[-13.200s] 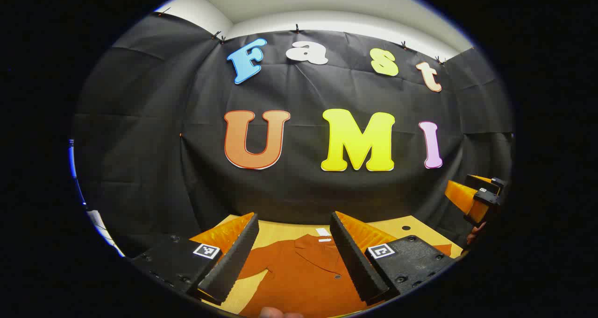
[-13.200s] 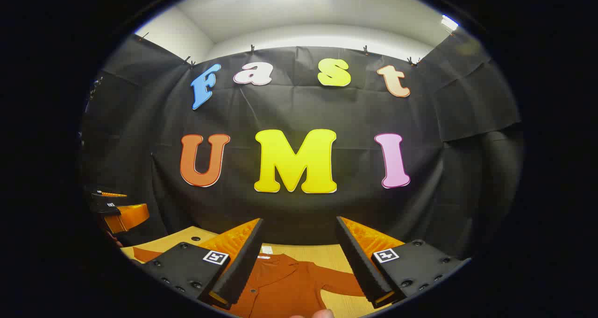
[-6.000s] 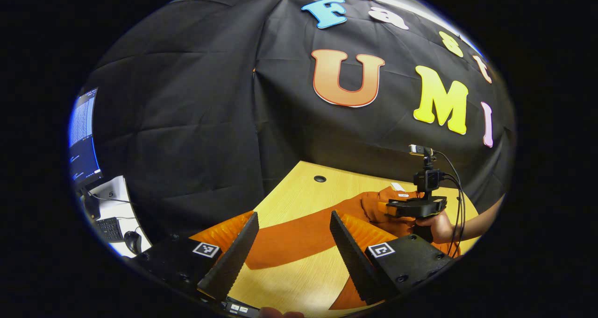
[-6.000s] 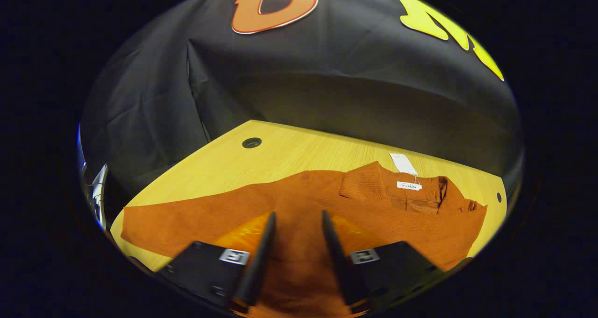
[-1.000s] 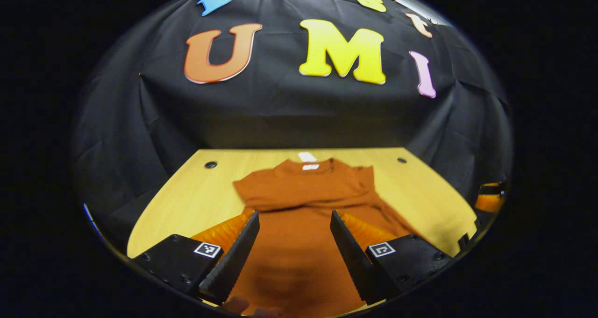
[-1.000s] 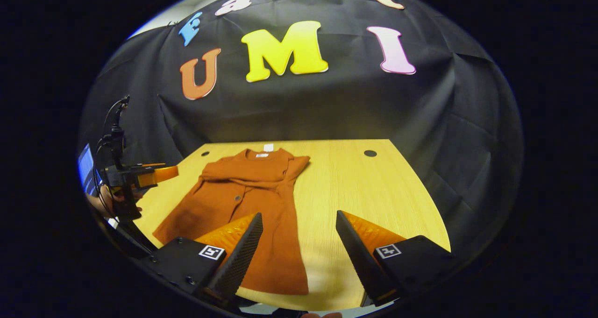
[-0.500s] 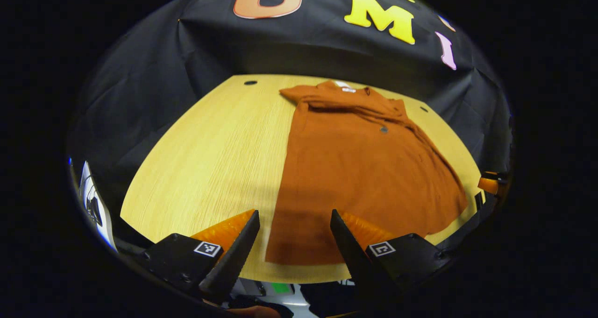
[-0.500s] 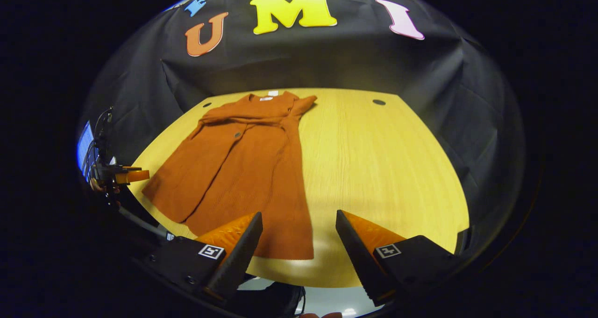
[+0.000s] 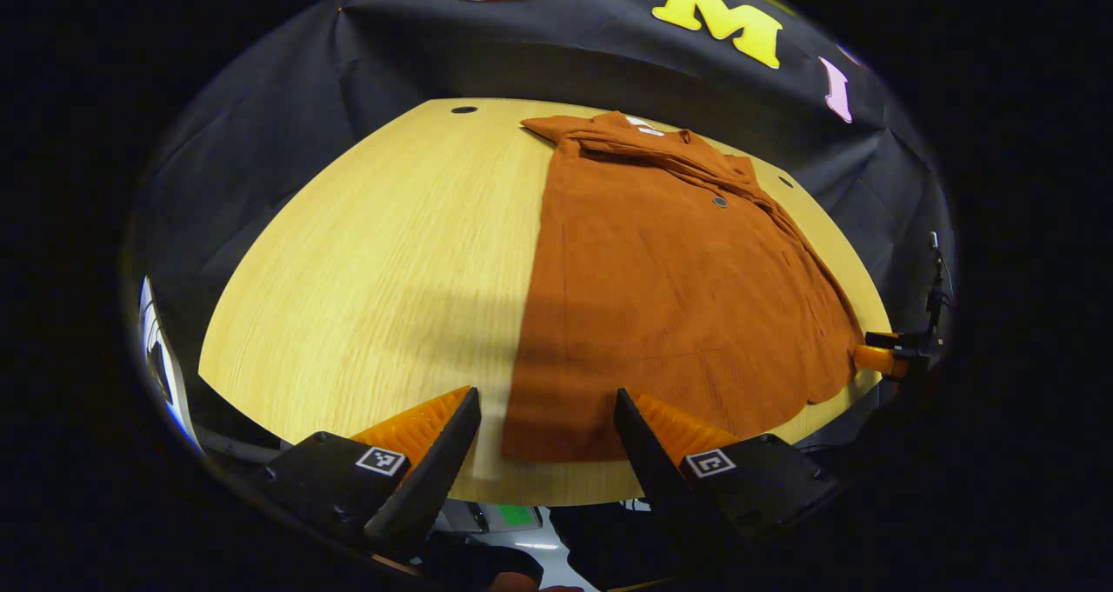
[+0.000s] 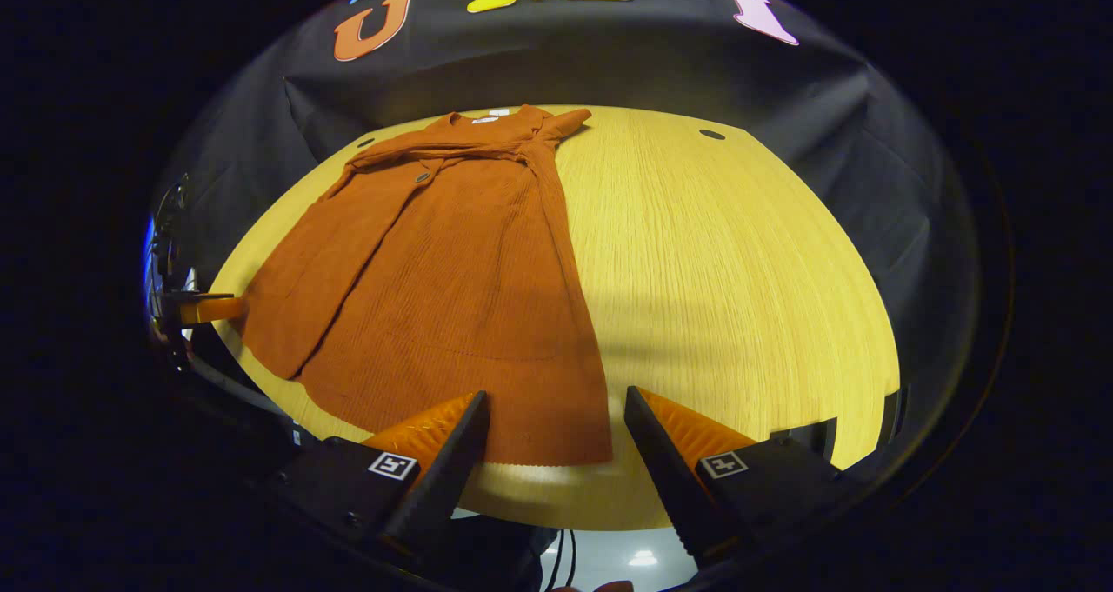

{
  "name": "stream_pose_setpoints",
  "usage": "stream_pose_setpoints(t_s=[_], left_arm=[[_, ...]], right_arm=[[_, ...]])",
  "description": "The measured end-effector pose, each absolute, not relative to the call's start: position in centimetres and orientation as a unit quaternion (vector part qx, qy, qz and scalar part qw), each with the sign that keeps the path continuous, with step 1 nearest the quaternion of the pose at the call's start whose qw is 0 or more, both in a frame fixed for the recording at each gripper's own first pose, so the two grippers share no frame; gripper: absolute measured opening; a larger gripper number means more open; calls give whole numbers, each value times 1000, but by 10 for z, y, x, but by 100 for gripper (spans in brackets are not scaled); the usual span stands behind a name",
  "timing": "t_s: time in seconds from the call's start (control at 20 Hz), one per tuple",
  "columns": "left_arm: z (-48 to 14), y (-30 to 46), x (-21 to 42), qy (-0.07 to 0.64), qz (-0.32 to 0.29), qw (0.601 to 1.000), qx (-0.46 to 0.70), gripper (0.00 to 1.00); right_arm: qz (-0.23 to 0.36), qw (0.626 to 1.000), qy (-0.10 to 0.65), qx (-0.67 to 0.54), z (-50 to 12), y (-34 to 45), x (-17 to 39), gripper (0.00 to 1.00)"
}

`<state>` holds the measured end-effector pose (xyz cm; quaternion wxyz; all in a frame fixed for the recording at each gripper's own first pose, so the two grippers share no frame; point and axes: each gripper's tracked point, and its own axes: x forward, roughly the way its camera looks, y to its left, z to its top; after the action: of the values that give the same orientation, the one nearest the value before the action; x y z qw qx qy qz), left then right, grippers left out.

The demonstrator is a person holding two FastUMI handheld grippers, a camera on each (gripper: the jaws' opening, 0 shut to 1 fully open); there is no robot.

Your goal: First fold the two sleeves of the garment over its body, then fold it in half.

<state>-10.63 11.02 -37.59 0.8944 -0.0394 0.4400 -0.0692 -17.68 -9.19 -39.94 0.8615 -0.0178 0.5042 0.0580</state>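
Note:
A rust-orange garment lies flat on the wooden table, collar at the far end, hem at the near edge. Both sleeves lie folded across its chest just below the collar. My left gripper hovers open over the hem's left corner, with nothing between its fingers. My right gripper is open above the hem's right corner of the garment. In the left gripper view the right gripper shows far off at the hem's other end. The right gripper view shows the left gripper beside the hem at the left.
The table has small round cable holes near its far corners. Black cloth walls close in the far side and both flanks. The table's near edge runs just under both grippers, with the floor below it.
Over the last second both grippers drew back to the table's near edge and tilted down onto the hem corners. Both stayed open. The garment has not moved.

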Motion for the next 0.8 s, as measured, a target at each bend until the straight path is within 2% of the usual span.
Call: stream_pose_setpoints(t_s=[0.05,0.1,0.15,0.2,0.3,0.35,0.4,0.45,0.55,0.8], left_arm=[[-376,107,-107,439,-72,895,-33,100],[-381,108,-110,443,-68,894,-14,98],[-380,111,-109,442,-65,895,-2,96],[-380,109,-111,443,-66,894,-6,94],[-379,96,-111,437,-77,895,-43,83],[-382,93,-111,438,-72,894,-62,59],[-380,91,-108,436,-68,894,-80,35],[-380,91,-111,442,-61,889,-98,11],[-377,90,-113,447,-60,886,-110,4],[-336,89,-87,417,-76,901,-93,3]], right_arm=[[59,863,502,-18,-400,-90,-173,97],[57,863,501,-15,-397,-90,-171,89],[51,863,502,-7,-400,-91,-169,71],[47,864,502,5,-396,-92,-169,65],[41,863,504,24,-397,-88,-166,36],[40,862,504,26,-399,-87,-167,12],[40,860,508,25,-399,-87,-166,7],[43,860,507,28,-394,-86,-162,6],[51,858,511,37,-390,-82,-160,1],[82,882,461,54,-333,-71,-111,0]])
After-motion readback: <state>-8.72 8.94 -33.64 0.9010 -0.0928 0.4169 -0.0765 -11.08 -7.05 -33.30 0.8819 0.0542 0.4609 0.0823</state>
